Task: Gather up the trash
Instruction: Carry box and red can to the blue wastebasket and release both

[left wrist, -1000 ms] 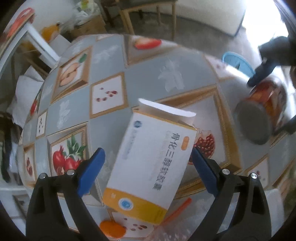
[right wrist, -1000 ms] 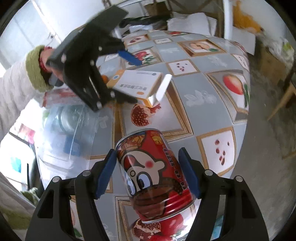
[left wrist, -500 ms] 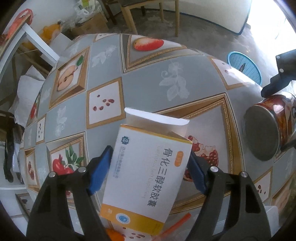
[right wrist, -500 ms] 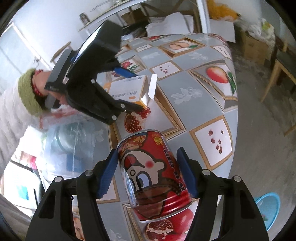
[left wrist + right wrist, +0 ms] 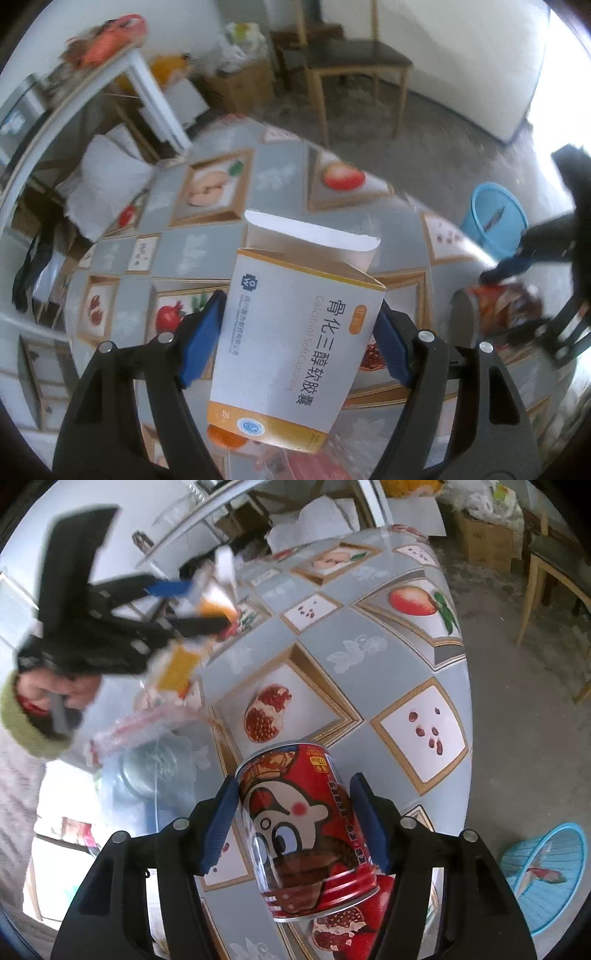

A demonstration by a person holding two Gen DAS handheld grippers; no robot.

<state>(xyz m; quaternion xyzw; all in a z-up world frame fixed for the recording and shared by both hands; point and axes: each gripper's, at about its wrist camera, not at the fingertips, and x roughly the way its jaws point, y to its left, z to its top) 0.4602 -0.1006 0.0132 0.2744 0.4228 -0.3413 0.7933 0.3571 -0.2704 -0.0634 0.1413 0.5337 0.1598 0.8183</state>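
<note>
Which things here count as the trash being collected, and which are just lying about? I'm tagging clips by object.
In the job:
- white and orange cardboard medicine box, clamped in the left claw
- red cartoon-printed metal can, clamped in the right claw

Lying about:
- fruit-patterned grey tablecloth
- blue plastic basket on the floor
- wooden chair
- brown cardboard carton

1. From the right wrist view, the table (image 5: 369,672) lies bare from twelve through three o'clock: open passage.
2. At ten o'clock the left gripper (image 5: 192,605), clamped on a white box (image 5: 218,568), blocks the way.
3. At nine o'clock a clear plastic bag (image 5: 147,760) crowds the table edge.
4. At four o'clock a blue basket (image 5: 546,871) stands on the floor.
</note>
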